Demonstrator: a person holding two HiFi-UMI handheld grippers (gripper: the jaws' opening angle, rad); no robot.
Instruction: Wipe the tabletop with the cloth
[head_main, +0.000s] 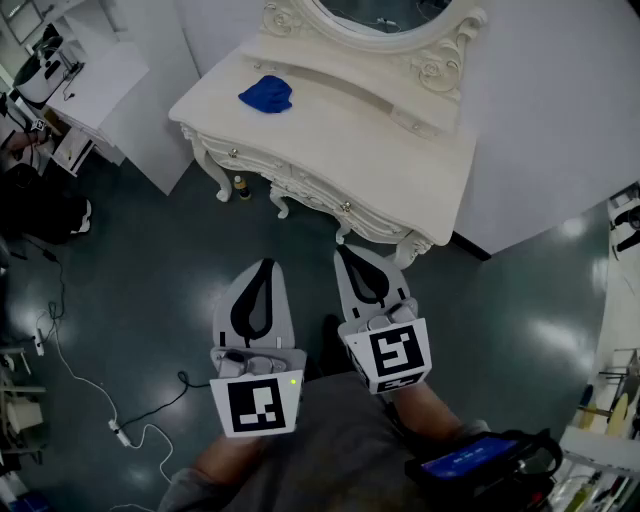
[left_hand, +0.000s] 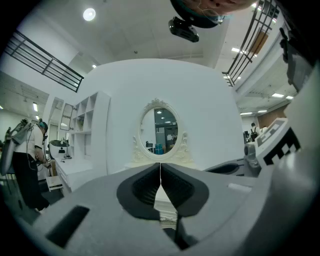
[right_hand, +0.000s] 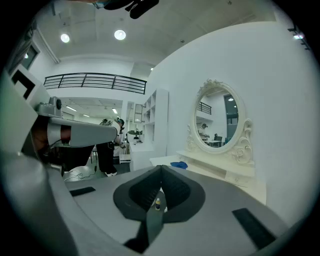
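Observation:
A crumpled blue cloth (head_main: 266, 95) lies on the left part of the cream dressing table (head_main: 350, 140), far ahead of both grippers. My left gripper (head_main: 265, 263) and right gripper (head_main: 342, 250) are held side by side over the floor, short of the table, both shut with nothing between the jaws. In the left gripper view the left gripper (left_hand: 160, 167) has its jaws meeting on a line, with the oval mirror (left_hand: 159, 131) straight ahead. From the right gripper (right_hand: 161, 170), the cloth (right_hand: 178, 164) shows small on the table, left of the mirror (right_hand: 220, 120).
A small bottle (head_main: 240, 187) stands on the floor by a table leg. A white desk (head_main: 95, 85) stands at the far left and cables (head_main: 110, 405) trail over the dark floor. A person (left_hand: 27, 165) stands off to the left. White walls back the table.

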